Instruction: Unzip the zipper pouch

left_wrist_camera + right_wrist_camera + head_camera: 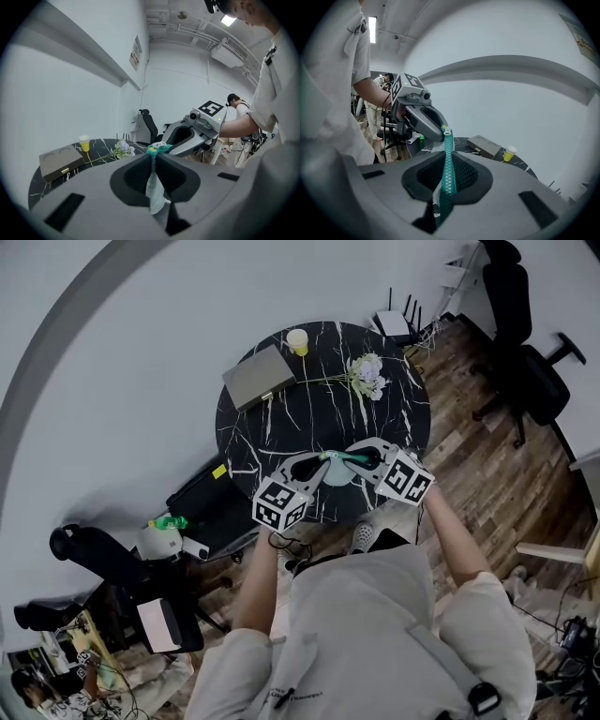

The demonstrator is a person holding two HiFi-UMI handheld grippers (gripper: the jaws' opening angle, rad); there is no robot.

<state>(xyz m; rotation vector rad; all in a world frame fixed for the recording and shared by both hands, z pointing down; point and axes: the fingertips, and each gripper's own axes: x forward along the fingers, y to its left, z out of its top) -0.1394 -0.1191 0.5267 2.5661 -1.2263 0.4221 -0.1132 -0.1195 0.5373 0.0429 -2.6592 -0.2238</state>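
So, a round black marbled worktop (281, 418) is being viewed from above, standing by a white wall on a wood floor (487, 484). A brown box (259, 376), a yellow cup (298, 341) and flowers (367, 374) are sitting at its far side. Over the near edge the teal zipper pouch (342, 459) is being pinched at opposite ends by the left hand-held gripper (321, 463) and the right hand-held gripper (364, 461). Its body is being mostly hidden by the jaws, so how far it's unzipped can't be told.

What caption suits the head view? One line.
Left tongs and right tongs grip a teal zipper pouch at a marble table.
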